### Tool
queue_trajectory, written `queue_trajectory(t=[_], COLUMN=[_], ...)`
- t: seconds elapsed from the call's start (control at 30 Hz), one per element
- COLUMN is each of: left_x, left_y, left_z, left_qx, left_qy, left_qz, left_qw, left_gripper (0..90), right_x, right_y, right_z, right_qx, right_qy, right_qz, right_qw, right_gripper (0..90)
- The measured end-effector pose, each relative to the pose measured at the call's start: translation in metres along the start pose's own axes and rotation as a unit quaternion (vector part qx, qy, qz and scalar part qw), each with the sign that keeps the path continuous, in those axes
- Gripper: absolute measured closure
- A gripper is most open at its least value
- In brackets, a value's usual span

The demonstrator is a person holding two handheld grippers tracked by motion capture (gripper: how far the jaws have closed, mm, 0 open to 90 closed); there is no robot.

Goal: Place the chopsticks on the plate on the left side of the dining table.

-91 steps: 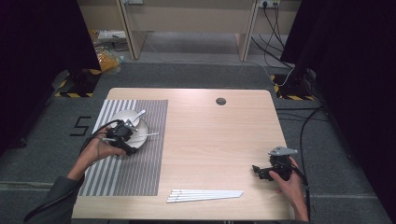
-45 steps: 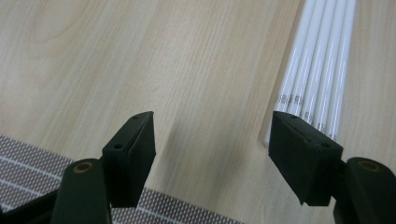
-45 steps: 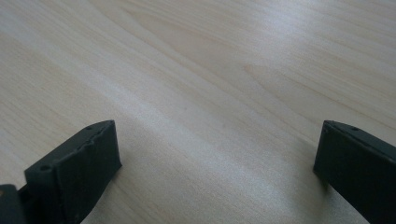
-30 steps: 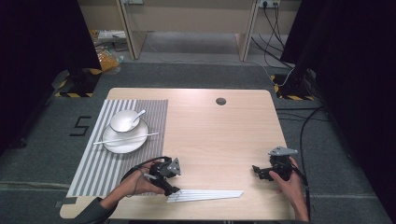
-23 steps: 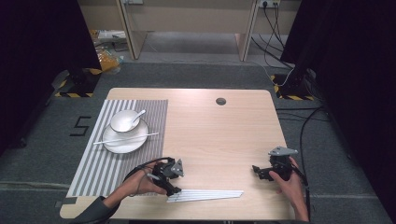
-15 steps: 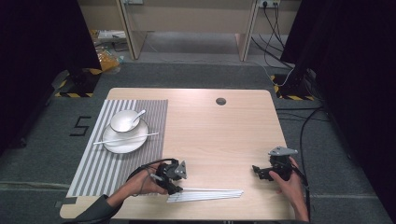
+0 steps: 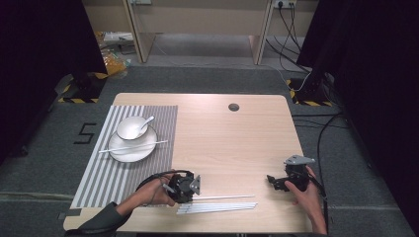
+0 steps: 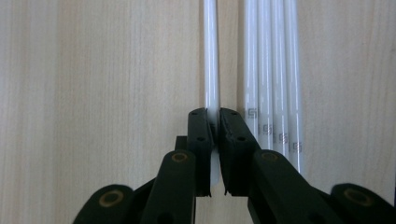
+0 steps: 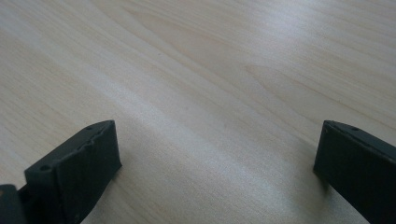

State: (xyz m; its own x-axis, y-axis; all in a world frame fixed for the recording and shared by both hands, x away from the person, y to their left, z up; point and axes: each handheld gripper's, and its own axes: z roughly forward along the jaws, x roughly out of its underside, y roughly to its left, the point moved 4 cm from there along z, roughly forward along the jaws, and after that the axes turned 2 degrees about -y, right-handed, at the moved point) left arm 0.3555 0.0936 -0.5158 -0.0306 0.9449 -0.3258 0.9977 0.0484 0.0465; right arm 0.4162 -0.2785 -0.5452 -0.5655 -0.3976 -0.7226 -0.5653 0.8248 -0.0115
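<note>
Left gripper [image 8: 214, 135]: just squeezed shut on one white chopstick [image 8: 211, 56], near the table's [image 7: 237, 143] front edge, split off from four more chopsticks [image 8: 271, 65] just beside. One already across the plate [image 7: 132, 146]. Long, thin, shiny, straight. Lifting and carrying left. Right gripper [image 7: 274, 180]: wide open, empty.

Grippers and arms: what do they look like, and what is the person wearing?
Both are black two-jaw tools. The left gripper trails a black looping cable; its flat pads show small screw holes. The right gripper carries a grey three-cornered plate. A dark sleeve covers the left forearm.
</note>
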Motion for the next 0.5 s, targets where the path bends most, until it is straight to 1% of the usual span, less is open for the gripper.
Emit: queue_trajectory(t=[0.13,0.37,0.5], left_x=[0.008,0.029,0.041], left_y=[0.003,0.007,0.009], left_z=[-0.004,-0.011,-0.016], left_qx=[0.000,-0.006,-0.008], left_qy=[0.000,0.015,0.018], left_qz=[-0.011,-0.023,-0.036], left_qw=[0.9999,0.9996,0.9991], left_gripper=[83.3,83.4,83.3], right_x=[0.000,0.000,0.000], right_y=[0.000,0.000,0.000], right_z=[0.000,0.000,0.000], right_qx=[0.000,0.000,0.000], right_qy=[0.000,-0.001,-0.001], right_qz=[0.000,0.000,0.000], right_qw=[1.0000,1.0000,1.0000], right_gripper=[0.3,0.4,0.3])
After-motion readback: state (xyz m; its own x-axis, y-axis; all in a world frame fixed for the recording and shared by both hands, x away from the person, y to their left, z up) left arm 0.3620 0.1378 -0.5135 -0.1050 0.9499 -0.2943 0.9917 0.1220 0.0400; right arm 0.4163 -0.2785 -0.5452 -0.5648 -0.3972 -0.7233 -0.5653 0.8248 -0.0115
